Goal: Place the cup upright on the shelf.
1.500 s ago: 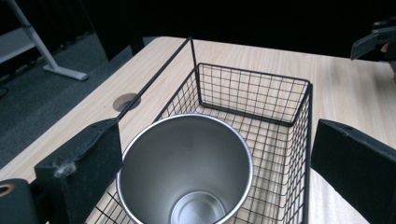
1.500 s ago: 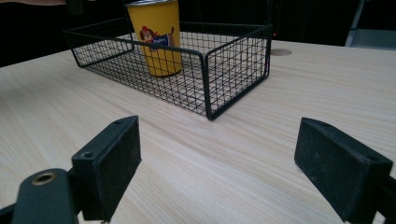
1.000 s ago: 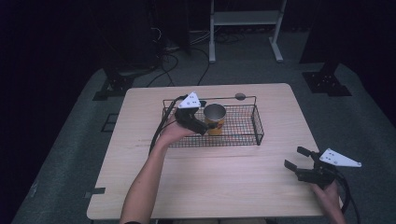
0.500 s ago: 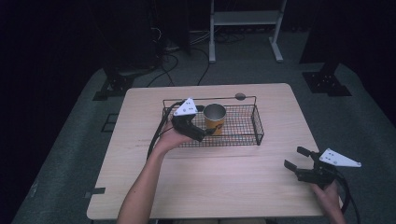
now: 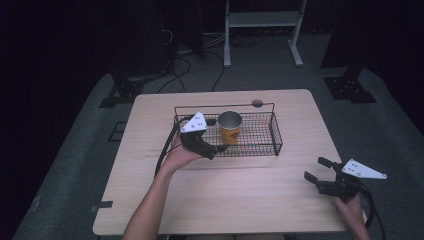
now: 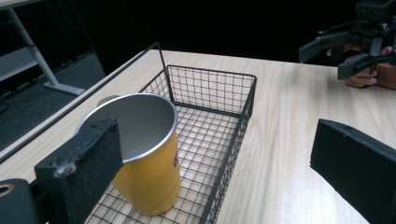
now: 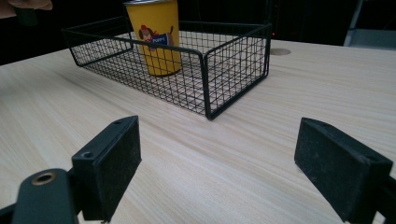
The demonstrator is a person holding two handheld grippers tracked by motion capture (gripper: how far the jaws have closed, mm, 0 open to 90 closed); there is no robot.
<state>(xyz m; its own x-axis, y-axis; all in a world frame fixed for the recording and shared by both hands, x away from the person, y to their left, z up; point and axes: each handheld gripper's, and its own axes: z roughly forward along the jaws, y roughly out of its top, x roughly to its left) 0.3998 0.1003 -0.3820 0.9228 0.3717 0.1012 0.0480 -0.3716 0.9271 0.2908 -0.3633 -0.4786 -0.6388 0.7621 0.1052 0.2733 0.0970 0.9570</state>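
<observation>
I found bare table [image 5: 240, 190] between my grippers; the basket's [image 5: 276, 137] wire walls fenced the cup [image 5: 230, 127].

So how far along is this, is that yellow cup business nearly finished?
Done, it seems: the yellow cup stands upright inside the wire basket. In hand: the left claw hangs open beside the cup, at the basket's near edge, gripping nothing. The right claw rests open over bare table by the near right corner. Left: seemingly just pulling the left claw clear.

The yellow cup [image 7: 156, 37], standing in the wire basket [image 7: 233, 65] toward the table's far edge, carries a cartoon dog and a small label; its lettering is too blurred to read.
</observation>
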